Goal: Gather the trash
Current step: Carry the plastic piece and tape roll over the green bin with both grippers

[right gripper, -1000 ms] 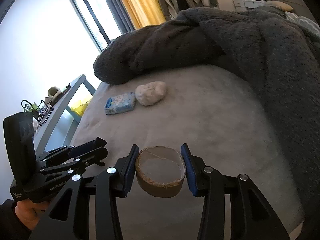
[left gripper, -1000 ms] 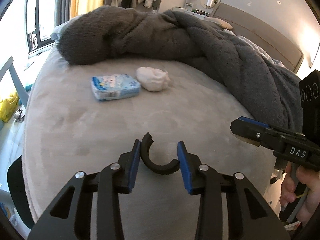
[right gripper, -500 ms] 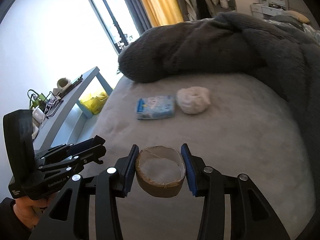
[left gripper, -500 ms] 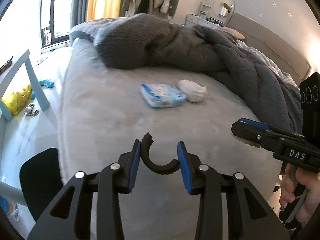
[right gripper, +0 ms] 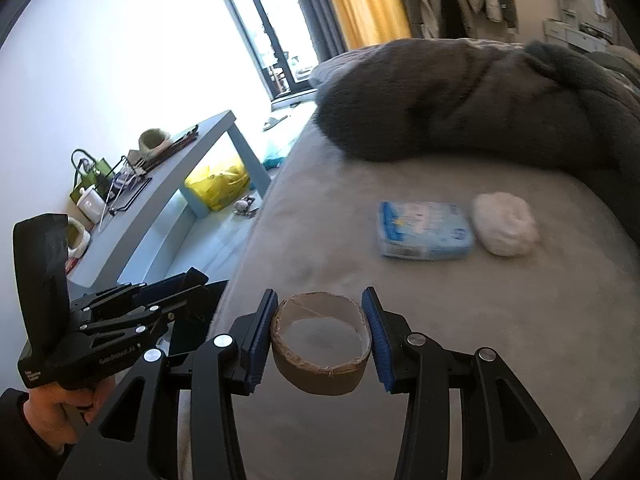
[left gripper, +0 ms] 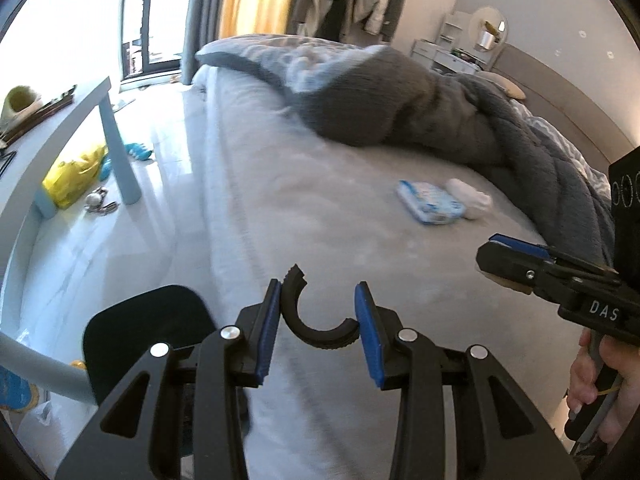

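My left gripper (left gripper: pixel 318 316) is shut on a broken black plastic ring piece (left gripper: pixel 314 322), curved like a C, held over the near edge of the grey bed (left gripper: pixel 304 208). My right gripper (right gripper: pixel 320 334) is shut on a brown cardboard tape core (right gripper: pixel 320 354), also above the bed. Farther back on the bed lie a blue-and-white tissue pack (left gripper: pixel 430 202) (right gripper: pixel 424 230) and a crumpled white tissue wad (left gripper: pixel 470 200) (right gripper: pixel 506 224), side by side and well beyond both grippers. The right gripper (left gripper: pixel 506 260) shows at the right of the left wrist view, the left gripper (right gripper: pixel 176 292) at the lower left of the right wrist view.
A dark grey blanket (left gripper: pixel 420 108) is heaped across the back of the bed. Left of the bed is pale floor with a light blue table (right gripper: pixel 192 156), a yellow bag (right gripper: pixel 218 182) under it, and a black chair seat (left gripper: pixel 148 320) near the bed's corner.
Both grippers have swung leftward along the bed with their loads; the tissue pack and wad have slid to the right in both views, and the floor, table and chair have come into sight.
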A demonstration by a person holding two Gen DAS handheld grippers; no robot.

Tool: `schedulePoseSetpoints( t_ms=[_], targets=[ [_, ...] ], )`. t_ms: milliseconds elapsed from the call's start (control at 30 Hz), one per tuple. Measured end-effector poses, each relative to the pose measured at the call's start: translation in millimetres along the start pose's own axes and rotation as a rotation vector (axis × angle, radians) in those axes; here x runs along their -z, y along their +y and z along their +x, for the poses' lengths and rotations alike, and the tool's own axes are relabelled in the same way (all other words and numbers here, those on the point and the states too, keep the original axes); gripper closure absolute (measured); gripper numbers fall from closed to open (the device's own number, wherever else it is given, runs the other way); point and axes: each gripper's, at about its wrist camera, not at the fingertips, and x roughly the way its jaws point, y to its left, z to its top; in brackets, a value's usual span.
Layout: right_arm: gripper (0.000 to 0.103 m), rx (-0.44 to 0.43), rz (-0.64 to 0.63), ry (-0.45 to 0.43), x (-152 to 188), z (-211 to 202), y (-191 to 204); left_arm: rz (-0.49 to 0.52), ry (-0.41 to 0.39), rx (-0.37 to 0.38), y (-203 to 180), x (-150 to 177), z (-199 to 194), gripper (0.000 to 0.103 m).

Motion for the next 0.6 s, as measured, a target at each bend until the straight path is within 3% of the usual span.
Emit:
schedulePoseSetpoints(
  t_ms=[400, 600],
  targets=[
    [0.059, -0.06, -0.07, 0.022, -14.6, 33.6, 60.8, -0.073, 0.056, -0.085, 72.2, 13.0, -2.8, 0.063],
    [0.059, -0.099, -0.099, 0.029, -20.4, 49.2, 91.9, -0.133, 0.109, -0.093, 110.6, 25.0, 1.5, 0.062]
  ],
)
